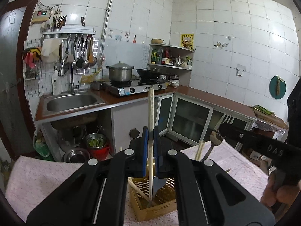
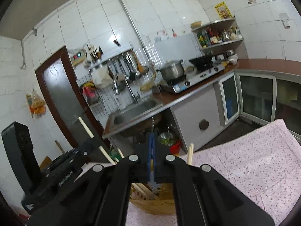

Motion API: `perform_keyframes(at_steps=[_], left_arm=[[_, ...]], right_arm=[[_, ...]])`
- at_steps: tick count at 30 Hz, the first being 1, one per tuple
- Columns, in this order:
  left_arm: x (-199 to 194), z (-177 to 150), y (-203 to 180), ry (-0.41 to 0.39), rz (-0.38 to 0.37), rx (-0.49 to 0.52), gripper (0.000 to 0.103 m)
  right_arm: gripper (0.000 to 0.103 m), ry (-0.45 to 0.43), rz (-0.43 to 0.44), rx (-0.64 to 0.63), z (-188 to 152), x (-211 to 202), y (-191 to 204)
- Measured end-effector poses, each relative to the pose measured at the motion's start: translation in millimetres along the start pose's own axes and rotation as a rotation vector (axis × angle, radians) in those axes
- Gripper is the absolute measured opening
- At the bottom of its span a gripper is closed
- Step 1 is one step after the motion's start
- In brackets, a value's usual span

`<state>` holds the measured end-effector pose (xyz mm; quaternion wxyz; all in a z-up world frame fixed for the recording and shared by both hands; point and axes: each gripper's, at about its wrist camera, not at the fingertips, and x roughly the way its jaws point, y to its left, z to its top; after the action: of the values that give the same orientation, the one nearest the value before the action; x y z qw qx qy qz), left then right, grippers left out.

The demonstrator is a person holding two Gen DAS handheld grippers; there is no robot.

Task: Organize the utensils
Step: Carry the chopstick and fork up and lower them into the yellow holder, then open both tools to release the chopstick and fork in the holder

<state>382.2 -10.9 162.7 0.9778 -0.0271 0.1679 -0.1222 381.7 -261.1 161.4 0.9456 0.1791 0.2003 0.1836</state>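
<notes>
My left gripper is shut on a long pale wooden stick that stands upright, its lower end down in the slotted bamboo utensil holder. A pair of chopsticks leans out of the holder. My right gripper is shut on a thin metal utensil held upright above the same holder; its lower end looks jagged. In the left wrist view the right gripper reaches in from the right. In the right wrist view the left gripper shows with its stick.
The holder stands on a table under a pink flowered cloth. A hand holds the right gripper. Beyond are a counter with a sink, a gas stove with a pot, glass cupboard doors and bowls below the sink.
</notes>
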Motion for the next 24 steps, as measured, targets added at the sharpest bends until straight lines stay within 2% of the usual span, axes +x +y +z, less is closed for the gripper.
perform_keyframes(at_steps=[3, 7, 11, 13, 14, 15, 16, 17, 18, 19, 23, 24], left_arm=[[21, -24, 5, 0.060, -0.001, 0.016, 0.004], [34, -43, 13, 0.092, 0.016, 0.010, 0.004], [42, -56, 26, 0.134, 0.022, -0.028, 0.004], [34, -59, 28, 0.135, 0.026, -0.027, 0.007], [30, -60, 28, 0.136, 0.026, -0.028, 0.011], [25, -60, 28, 0.134, 0.026, -0.033, 0.026], [17, -58, 29, 0.126, 0.029, -0.040, 0.044], [4, -56, 30, 0.107, 0.041, -0.048, 0.052], [-5, -55, 29, 0.095, 0.045, -0.050, 0.062], [-15, -53, 28, 0.083, 0.047, -0.049, 0.066], [-59, -55, 27, 0.076, 0.055, -0.035, 0.077], [-68, -56, 28, 0.068, 0.059, -0.038, 0.084]], right_arm=[[0.002, 0.037, -0.014, 0.026, -11, 12, -13], [0.003, 0.096, -0.038, 0.007, -26, 26, -19], [0.005, 0.121, -0.084, -0.054, -41, 33, -18], [0.007, 0.128, -0.068, -0.087, -44, 29, -15], [0.009, 0.133, -0.082, -0.097, -45, 27, -14], [0.009, 0.134, -0.096, -0.099, -45, 25, -15], [0.014, 0.134, -0.103, -0.097, -46, 20, -16], [0.036, 0.129, -0.101, -0.095, -46, 15, -17], [0.046, 0.121, -0.101, -0.095, -47, 10, -16], [0.055, 0.104, -0.108, -0.103, -47, 1, -15], [0.057, 0.071, -0.159, -0.154, -51, -33, -11], [0.059, 0.065, -0.167, -0.161, -52, -40, -11]])
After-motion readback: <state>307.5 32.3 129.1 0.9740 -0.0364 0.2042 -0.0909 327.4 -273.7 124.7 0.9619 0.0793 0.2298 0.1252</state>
